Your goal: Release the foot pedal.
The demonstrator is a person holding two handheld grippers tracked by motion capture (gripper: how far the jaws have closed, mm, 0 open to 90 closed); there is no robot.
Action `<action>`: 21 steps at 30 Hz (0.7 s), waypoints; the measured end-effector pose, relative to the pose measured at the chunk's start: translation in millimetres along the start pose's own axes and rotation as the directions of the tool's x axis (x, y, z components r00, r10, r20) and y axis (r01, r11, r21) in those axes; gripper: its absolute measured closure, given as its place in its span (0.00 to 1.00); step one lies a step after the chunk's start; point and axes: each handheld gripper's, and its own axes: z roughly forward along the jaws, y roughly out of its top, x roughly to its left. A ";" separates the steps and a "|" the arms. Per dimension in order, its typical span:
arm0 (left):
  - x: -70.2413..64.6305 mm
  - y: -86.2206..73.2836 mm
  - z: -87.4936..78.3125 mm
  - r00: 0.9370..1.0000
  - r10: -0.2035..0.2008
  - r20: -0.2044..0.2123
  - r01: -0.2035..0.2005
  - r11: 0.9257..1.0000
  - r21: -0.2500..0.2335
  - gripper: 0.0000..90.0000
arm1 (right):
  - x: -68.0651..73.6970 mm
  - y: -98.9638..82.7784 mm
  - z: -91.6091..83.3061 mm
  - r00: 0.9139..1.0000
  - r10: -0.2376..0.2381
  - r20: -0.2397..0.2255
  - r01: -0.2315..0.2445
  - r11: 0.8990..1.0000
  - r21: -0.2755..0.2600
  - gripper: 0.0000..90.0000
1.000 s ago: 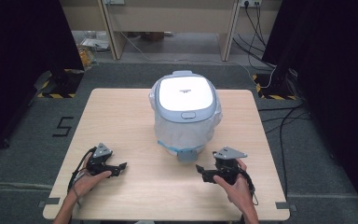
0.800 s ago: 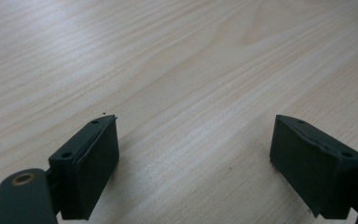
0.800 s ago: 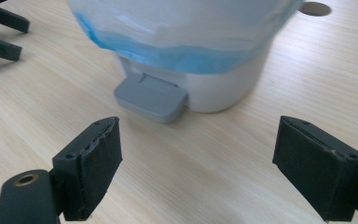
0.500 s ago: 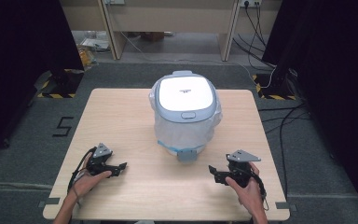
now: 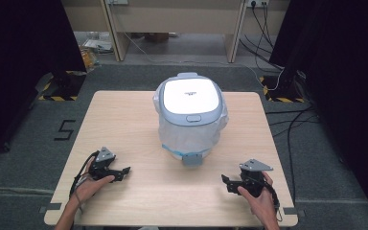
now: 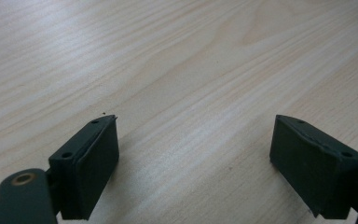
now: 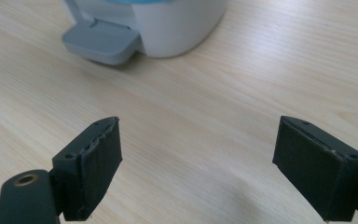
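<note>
The white bin is cut off by the right gripper view's top edge

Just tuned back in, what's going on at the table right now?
A person holds a gripper in each hand near the front edge of the table. The left gripper and the right gripper are both open, empty and low over bare wood. A white rice cooker with its lid shut stands in the middle, untouched. The right gripper points toward the grey tab at its base.
</note>
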 end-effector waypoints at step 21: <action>-0.1 0.0 0.0 1.000 0.000 -0.001 0.000 1.000 0.000 0.16 | -14.6 -29.7 8.6 0.998 0.004 0.066 -0.011 0.995 0.103 0.14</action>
